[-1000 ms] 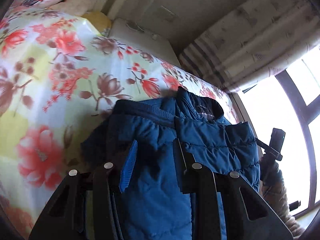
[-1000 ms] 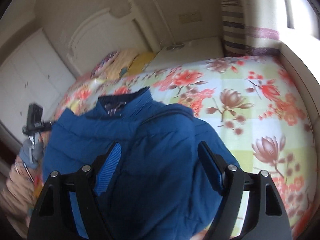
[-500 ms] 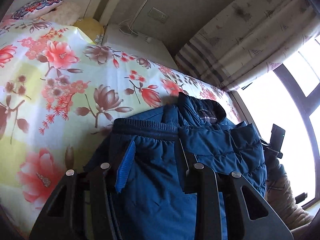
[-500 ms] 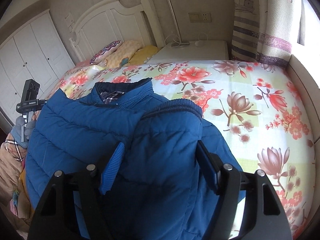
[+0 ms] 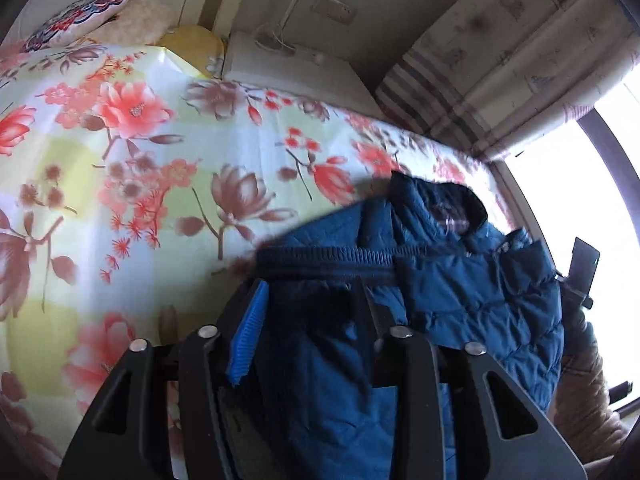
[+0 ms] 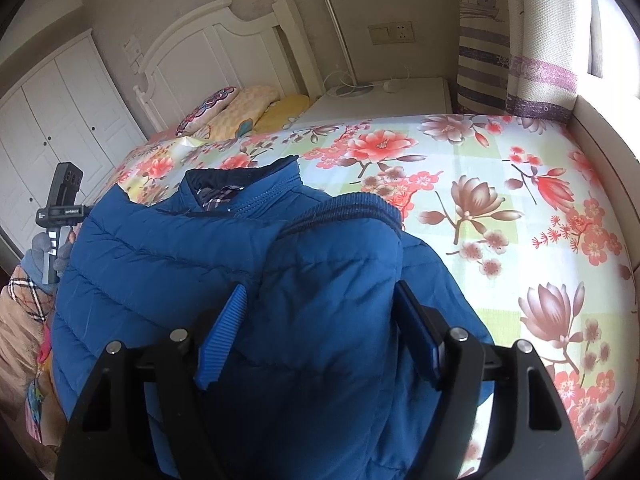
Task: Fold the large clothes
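Note:
A blue puffer jacket [image 6: 168, 256] lies on the floral bedspread [image 6: 500, 200], collar toward the headboard, with a sleeve [image 6: 340, 248] folded across its front. It also shows in the left wrist view [image 5: 472, 288]. My right gripper [image 6: 320, 300] stands with its blue-padded fingers [image 6: 224, 332] apart on either side of the folded sleeve. My left gripper [image 5: 312, 292] also has its fingers [image 5: 248, 332] apart, with jacket fabric between them near the dark ribbed hem [image 5: 328, 258]. The other gripper shows at each view's edge.
Pillows [image 6: 240, 108] lie by the white headboard [image 6: 224, 48]. A white nightstand [image 6: 384, 96] with a lamp base stands beside the bed. Striped curtains [image 6: 516, 60] and a window ledge are on the right. White wardrobes [image 6: 52, 120] are on the left.
Both grippers have drawn back and shifted a little over the jacket. The folded sleeve stays across the jacket front. Both grippers' fingers stay apart.

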Demonstrator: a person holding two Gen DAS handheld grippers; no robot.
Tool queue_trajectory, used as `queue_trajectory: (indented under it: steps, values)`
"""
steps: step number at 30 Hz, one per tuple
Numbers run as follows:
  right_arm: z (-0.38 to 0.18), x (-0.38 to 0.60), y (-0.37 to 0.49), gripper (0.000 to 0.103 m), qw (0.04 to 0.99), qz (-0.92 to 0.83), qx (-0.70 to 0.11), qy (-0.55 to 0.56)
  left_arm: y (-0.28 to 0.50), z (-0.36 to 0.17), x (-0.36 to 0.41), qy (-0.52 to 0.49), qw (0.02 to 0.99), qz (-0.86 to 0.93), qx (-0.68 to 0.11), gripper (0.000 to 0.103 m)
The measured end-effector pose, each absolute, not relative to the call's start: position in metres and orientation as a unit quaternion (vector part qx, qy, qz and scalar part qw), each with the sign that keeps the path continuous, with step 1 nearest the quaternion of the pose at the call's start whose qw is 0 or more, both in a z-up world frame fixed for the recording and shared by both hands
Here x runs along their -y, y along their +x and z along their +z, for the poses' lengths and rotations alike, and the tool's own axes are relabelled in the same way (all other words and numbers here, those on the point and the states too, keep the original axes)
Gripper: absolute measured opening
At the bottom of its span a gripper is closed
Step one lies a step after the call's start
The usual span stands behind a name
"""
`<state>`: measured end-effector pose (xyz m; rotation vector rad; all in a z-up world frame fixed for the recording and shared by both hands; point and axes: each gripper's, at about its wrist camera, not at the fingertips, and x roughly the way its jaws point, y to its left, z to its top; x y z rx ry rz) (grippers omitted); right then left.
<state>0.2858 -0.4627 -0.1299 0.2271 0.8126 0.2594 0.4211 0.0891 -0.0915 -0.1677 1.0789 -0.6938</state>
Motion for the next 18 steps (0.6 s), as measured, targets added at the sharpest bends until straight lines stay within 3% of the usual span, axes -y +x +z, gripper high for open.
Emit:
queue_trajectory:
  steps: [1,6,7,8,9,10,11,12,18]
  values:
    - [-0.13,0.463,0.286,0.075,0.904,0.126,-0.393,0.112,0.42,-0.094,-0.086,-0.086,0.789,-0.34,-0.505,0.096]
    - [-0.132,0.462,0.284,0.075,0.906,0.12,-0.39,0.113,0.407,-0.097,-0.067,-0.048,0.81,-0.338,-0.478,0.095]
    - [-0.131,0.461,0.284,0.075,0.907,0.118,-0.39,0.111,0.405,-0.093,-0.068,-0.049,0.819,-0.332,-0.464,0.09]
    - [-0.13,0.46,0.283,0.073,0.908,0.115,-0.389,0.106,0.403,-0.09,-0.071,-0.05,0.828,-0.325,-0.454,0.074]
    - [-0.128,0.459,0.282,0.059,0.909,0.113,-0.388,0.099,0.4,-0.087,-0.074,-0.045,0.842,-0.309,-0.44,0.061]
    - [-0.123,0.455,0.279,0.038,0.915,0.109,-0.38,0.083,0.395,-0.08,-0.08,-0.035,0.863,-0.279,-0.419,0.038]
    - [-0.114,0.451,0.272,0.01,0.925,0.094,-0.364,0.06,0.391,-0.075,-0.084,-0.038,0.87,-0.276,-0.407,0.022]
    - [-0.105,0.448,0.265,0.005,0.933,0.081,-0.348,0.048,0.379,-0.064,-0.089,-0.041,0.879,-0.279,-0.386,0.021]
    - [-0.005,0.421,0.175,0.004,0.975,0.082,-0.206,0.007,0.305,0.026,-0.106,-0.056,0.904,-0.317,-0.282,0.02]
